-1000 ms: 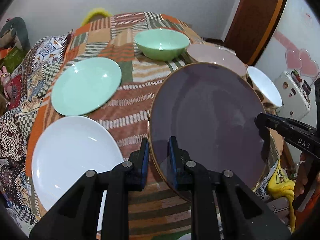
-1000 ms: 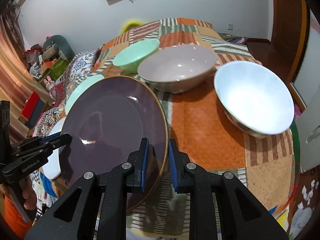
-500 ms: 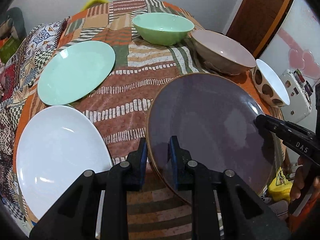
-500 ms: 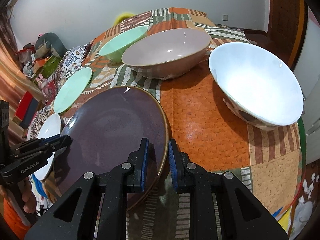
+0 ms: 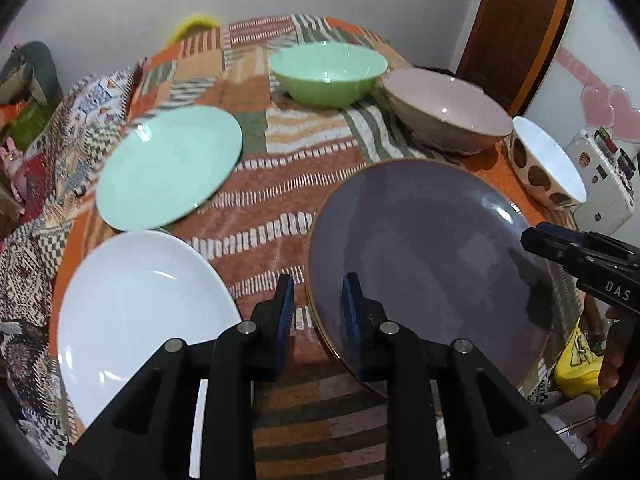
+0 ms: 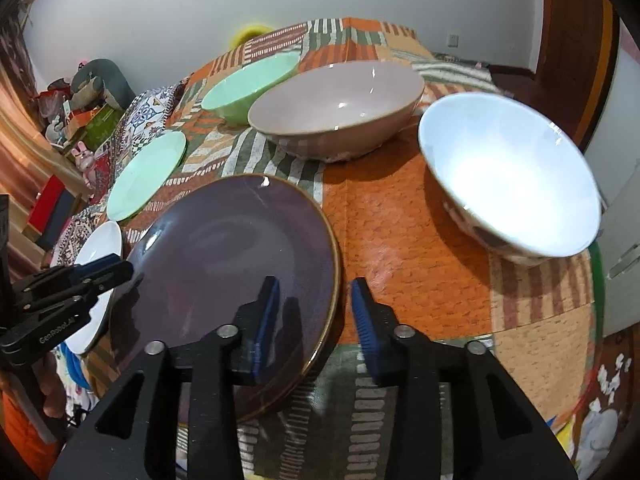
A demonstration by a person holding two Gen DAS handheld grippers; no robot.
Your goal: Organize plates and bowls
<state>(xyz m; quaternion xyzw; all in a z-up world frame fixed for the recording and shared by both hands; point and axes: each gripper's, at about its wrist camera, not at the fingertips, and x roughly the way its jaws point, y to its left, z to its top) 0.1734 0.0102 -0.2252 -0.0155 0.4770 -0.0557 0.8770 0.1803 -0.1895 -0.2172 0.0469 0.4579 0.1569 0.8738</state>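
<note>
A purple plate (image 5: 432, 264) with a thin gold rim, mint green plate (image 5: 168, 166), white plate (image 5: 136, 312), green bowl (image 5: 328, 74), pinkish bowl (image 5: 444, 114), white bowl (image 5: 548, 164) seemingly brown-spotted outside, on an orange striped patchwork cloth (image 6: 408, 240).

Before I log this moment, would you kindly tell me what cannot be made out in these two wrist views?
- Left wrist view: near rim of the purple plate is hidden behind the left hand-held gripper.
- Left wrist view: near edge of the white plate is hidden by the same gripper's body.
- Right wrist view: most of the white plate is hidden by the purple plate and left hand-held gripper.
- Both views: table edges under the patterned cloth are not visible.
</note>
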